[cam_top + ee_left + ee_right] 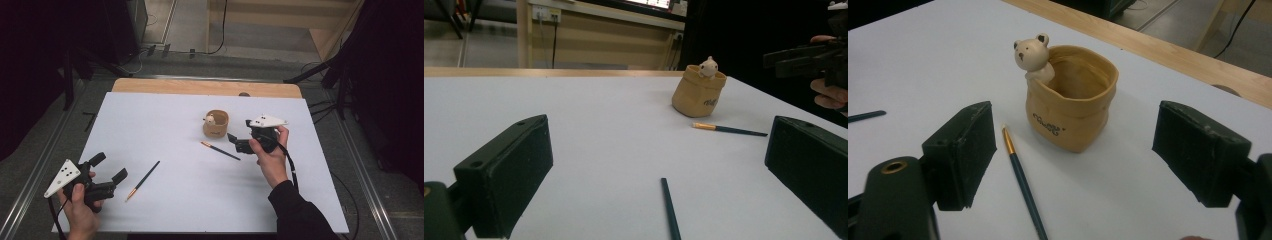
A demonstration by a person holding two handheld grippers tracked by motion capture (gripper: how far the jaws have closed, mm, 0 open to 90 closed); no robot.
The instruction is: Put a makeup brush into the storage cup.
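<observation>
Reaching: right gripper (239, 141) is brought toward the dark-handled, gold-ferruled paintbrush (220, 151) lying near the tan bear-topped ceramic pot (216, 124) on the white surface (175, 190).
Fingers: both pairs stand open, empty.
Next: fingers must be lowered astride the handle, then closed.
Left gripper (111, 175): kept near-left beside a second brush (142, 180).

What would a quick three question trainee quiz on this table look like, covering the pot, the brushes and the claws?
1. True or false: the brush near the right claw is standing inside the tan pot.
2. Which claw is closer to the tan pot: A the left claw, B the right claw?
3. What small figure sits on the pot's rim?

Key
1. False. That brush lies flat on the white table sheet, beside the pot, and the other brush lies flat near the left claw.
2. B. The right claw is open and faces the pot; the left claw, also open, is at the near corner.
3. A cream bear.
</observation>
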